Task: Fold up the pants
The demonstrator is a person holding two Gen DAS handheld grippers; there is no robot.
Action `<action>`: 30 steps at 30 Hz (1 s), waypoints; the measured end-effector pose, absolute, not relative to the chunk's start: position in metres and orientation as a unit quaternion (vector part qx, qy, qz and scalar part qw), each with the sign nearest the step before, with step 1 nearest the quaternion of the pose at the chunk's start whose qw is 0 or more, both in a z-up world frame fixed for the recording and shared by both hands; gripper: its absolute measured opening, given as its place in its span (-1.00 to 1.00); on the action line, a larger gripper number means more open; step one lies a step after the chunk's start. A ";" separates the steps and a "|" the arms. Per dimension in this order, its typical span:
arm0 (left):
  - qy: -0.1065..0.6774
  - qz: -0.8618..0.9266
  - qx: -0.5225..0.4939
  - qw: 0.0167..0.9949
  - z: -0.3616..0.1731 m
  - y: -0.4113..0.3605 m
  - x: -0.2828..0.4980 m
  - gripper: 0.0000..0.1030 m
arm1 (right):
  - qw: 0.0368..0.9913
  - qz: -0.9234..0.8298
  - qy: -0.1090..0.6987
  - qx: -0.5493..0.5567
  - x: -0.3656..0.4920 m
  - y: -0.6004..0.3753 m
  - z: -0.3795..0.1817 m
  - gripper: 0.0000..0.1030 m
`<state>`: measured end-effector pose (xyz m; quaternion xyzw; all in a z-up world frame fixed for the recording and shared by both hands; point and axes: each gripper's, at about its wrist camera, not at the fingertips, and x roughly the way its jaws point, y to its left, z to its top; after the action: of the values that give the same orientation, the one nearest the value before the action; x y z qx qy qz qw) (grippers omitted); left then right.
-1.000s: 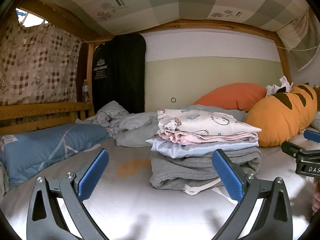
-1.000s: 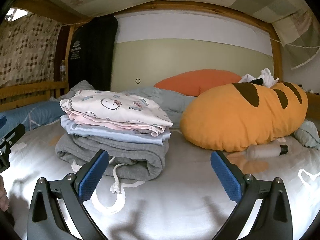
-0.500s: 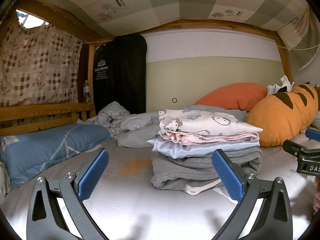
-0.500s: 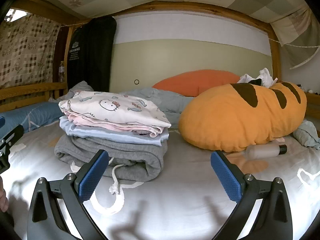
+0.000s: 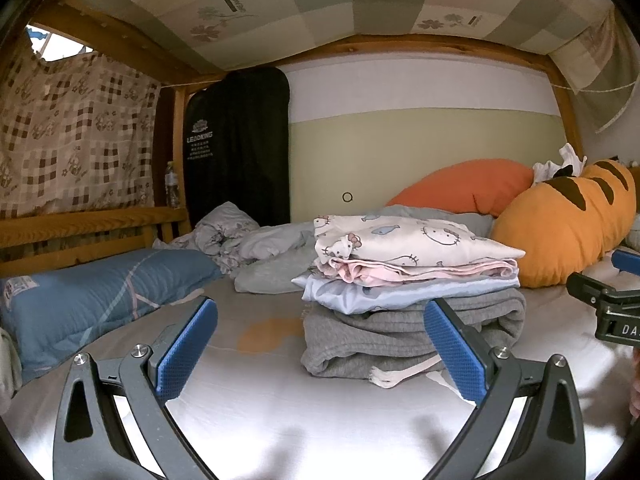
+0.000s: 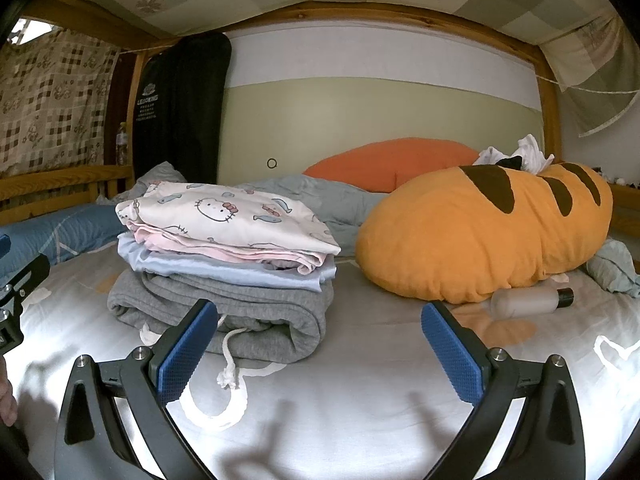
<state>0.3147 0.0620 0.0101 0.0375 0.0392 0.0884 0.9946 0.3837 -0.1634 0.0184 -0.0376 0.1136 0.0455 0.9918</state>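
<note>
Left wrist view: right hand-held gripper (image 5: 624, 280) edge-cropped, spread unclear; left hand-held gripper (image 5: 320, 344) apart, empty.

Both wrist views low over bed, facing wall, sharing clothes stack (image 5: 408, 276)

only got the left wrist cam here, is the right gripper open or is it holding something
observer: open. The right gripper holds nothing; its blue pads are spread apart above the white bed sheet.
operator: anything by the striped plush on that side
observer: a frosted plastic bottle with a black cap lies on its side against the orange striped plush pillow.
operator: drawstring loose?
observer: yes, the white cord of the folded grey sweatpants at the bottom of the stack trails onto the sheet and curls into a loop by the right gripper's left pad.
</note>
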 end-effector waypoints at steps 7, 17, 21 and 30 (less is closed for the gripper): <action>0.043 0.087 0.036 0.995 0.011 0.064 0.316 0.99 | 0.992 0.041 0.114 -0.037 0.383 -0.164 0.019 0.98; 0.046 0.085 0.040 0.994 0.010 0.062 0.318 0.99 | 0.992 0.039 0.111 -0.036 0.381 -0.164 0.020 0.98; 0.045 0.085 0.040 0.995 0.010 0.062 0.318 0.99 | 0.993 0.031 0.108 -0.038 0.381 -0.166 0.020 0.98; 0.047 0.085 0.042 0.994 0.010 0.062 0.319 0.99 | 0.993 0.026 0.106 -0.033 0.381 -0.166 0.021 0.98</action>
<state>0.3185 0.0623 0.0101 0.0418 0.0465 0.0848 0.9944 0.3805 -0.1662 0.0215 -0.0330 0.1061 0.0265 0.9935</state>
